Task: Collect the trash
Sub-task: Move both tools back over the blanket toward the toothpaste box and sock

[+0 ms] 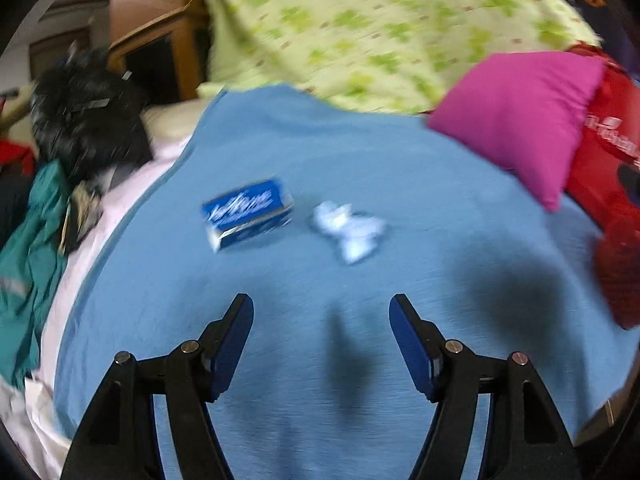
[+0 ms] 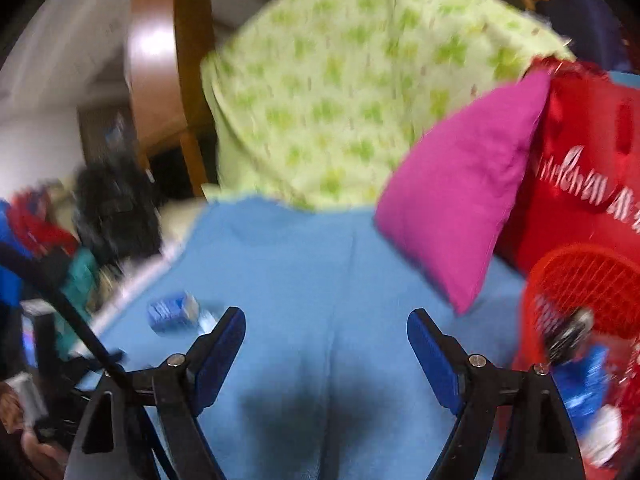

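Note:
A small blue carton (image 1: 248,213) lies on the blue blanket (image 1: 360,160), with a crumpled white paper (image 1: 349,231) just to its right. My left gripper (image 1: 321,307) is open and empty, a short way in front of both. In the right wrist view the blue carton (image 2: 173,312) lies left of my right gripper (image 2: 326,320), which is open and empty above the blanket (image 2: 312,264). A red mesh basket (image 2: 584,280) at the right holds blue and white trash (image 2: 588,396). The frames are blurred.
A magenta pillow (image 1: 516,120) and a red bag (image 1: 612,160) lie at the right. A green patterned quilt (image 1: 360,28) is piled at the back. Black and teal clothes (image 1: 80,120) lie at the left edge, by a wooden cabinet (image 1: 160,52).

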A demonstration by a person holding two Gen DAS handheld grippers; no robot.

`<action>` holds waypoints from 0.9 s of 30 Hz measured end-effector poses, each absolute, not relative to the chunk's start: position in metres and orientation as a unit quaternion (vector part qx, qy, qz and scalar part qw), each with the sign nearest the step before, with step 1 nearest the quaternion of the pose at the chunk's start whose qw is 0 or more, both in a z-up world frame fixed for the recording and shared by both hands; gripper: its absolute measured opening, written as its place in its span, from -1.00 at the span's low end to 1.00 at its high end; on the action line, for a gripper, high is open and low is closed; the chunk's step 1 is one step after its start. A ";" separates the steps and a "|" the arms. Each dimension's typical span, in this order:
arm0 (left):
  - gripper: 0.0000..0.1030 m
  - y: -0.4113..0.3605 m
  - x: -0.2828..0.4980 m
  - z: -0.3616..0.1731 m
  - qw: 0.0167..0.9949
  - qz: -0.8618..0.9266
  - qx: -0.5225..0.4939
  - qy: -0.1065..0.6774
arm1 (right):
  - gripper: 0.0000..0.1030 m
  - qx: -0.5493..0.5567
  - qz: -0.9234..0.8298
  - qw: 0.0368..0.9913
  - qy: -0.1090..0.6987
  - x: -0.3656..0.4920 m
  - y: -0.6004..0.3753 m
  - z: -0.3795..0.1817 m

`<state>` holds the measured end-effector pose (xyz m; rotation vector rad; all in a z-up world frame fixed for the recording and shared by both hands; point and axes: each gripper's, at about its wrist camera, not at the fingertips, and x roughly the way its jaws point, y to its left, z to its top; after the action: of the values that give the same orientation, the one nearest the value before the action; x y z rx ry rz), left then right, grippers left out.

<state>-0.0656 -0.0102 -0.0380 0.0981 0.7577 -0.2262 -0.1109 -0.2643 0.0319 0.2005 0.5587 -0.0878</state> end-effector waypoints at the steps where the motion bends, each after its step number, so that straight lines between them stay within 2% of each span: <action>1: 0.39 -0.006 -0.061 -0.044 0.920 -0.104 0.043 0.376 | 0.66 0.103 -0.050 0.949 0.295 -0.101 -0.262 0.022; 7: 0.39 0.002 -0.041 -0.080 0.898 -0.080 0.019 0.432 | 0.66 0.138 -0.119 0.908 0.378 -0.051 -0.277 -0.036; 11: 0.43 0.002 -0.038 -0.085 0.895 -0.072 0.018 0.440 | 0.66 0.155 -0.149 0.876 0.433 -0.029 -0.292 -0.075; 12: 0.45 0.001 -0.039 -0.085 0.895 -0.073 0.018 0.441 | 0.72 0.148 -0.150 0.879 0.428 -0.029 -0.291 -0.079; 14: 0.60 -0.001 -0.039 -0.087 0.893 -0.075 0.019 0.444 | 1.00 0.106 -0.157 0.887 0.421 -0.029 -0.282 -0.083; 16: 0.70 -0.002 -0.038 -0.091 0.890 -0.074 0.021 0.449 | 1.00 0.078 -0.167 0.893 0.410 -0.031 -0.275 -0.088; 27: 0.84 -0.005 -0.043 -0.095 0.892 -0.073 0.023 0.446 | 1.00 0.088 -0.162 0.901 0.393 -0.045 -0.284 -0.095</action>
<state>-0.0433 -0.0046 -0.0950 0.0468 0.9256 -0.1521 -0.0454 -0.2838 -0.0946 0.1831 0.8130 -0.3341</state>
